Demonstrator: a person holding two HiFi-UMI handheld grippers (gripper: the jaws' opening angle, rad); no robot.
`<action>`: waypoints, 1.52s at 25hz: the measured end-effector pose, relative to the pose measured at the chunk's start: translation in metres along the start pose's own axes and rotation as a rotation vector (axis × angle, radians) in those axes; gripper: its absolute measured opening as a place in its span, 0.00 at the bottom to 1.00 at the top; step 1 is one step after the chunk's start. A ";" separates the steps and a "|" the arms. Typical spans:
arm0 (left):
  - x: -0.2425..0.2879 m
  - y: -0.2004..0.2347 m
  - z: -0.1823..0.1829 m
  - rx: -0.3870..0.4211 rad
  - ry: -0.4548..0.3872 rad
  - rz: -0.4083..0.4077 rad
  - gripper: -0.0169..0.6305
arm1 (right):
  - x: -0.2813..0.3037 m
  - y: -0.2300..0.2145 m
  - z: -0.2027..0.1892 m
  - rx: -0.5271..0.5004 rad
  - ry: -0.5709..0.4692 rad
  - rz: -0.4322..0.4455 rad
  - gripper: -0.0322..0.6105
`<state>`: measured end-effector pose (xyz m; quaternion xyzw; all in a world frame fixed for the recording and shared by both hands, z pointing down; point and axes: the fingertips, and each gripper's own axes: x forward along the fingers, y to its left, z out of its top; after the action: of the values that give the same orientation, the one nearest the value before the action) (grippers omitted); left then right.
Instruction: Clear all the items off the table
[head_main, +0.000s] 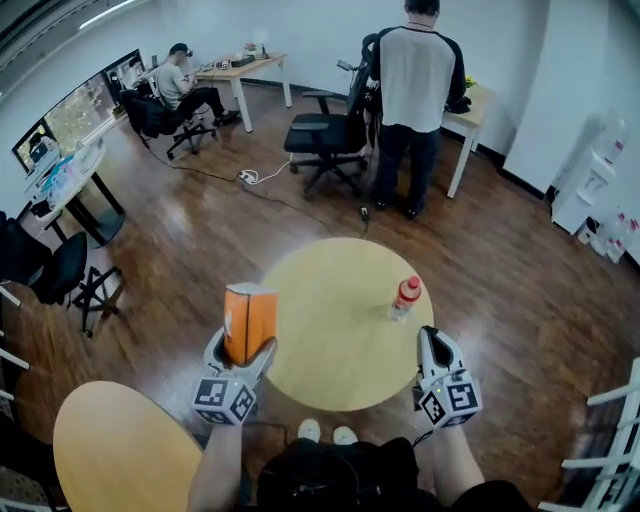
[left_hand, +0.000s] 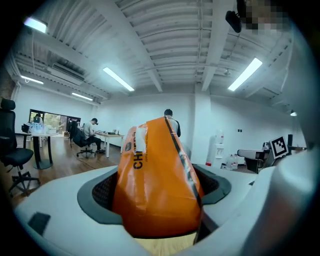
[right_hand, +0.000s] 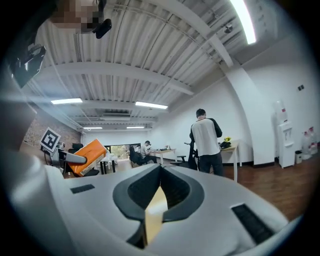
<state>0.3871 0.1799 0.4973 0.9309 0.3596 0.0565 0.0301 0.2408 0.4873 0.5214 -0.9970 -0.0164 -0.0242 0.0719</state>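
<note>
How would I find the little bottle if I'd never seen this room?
Find the round yellow table in the middle of the wooden floor. Near its right edge stands a small bottle. Unlike the big orange pack at the table's left, it is clear with a red top.

An open-plan office: desks (head_main: 240, 68) by the wall, wheeled swivel chairs (head_main: 322, 135), someone seated (head_main: 178, 85) working, a water dispenser (right_hand: 283, 140), ceiling strip lights (left_hand: 118, 79).

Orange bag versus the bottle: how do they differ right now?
The orange bag is opaque and boxy; the bottle is clear, slim and red-capped. The orange bag is gripped in the left tongs; the bottle stands untouched on the round table, ahead of the shut, empty right tongs.
</note>
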 end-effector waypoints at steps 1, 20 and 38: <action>0.006 -0.002 -0.004 0.004 0.012 -0.020 0.68 | -0.005 -0.001 -0.002 -0.010 0.008 -0.022 0.06; 0.062 -0.005 -0.144 0.037 0.382 -0.092 0.68 | -0.009 0.003 -0.078 0.006 0.236 -0.122 0.06; 0.091 -0.053 -0.273 0.518 0.629 -0.248 0.80 | -0.016 -0.020 -0.131 0.003 0.386 -0.164 0.06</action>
<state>0.3845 0.2847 0.7703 0.7950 0.4627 0.2413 -0.3093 0.2178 0.4877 0.6527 -0.9690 -0.0836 -0.2206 0.0732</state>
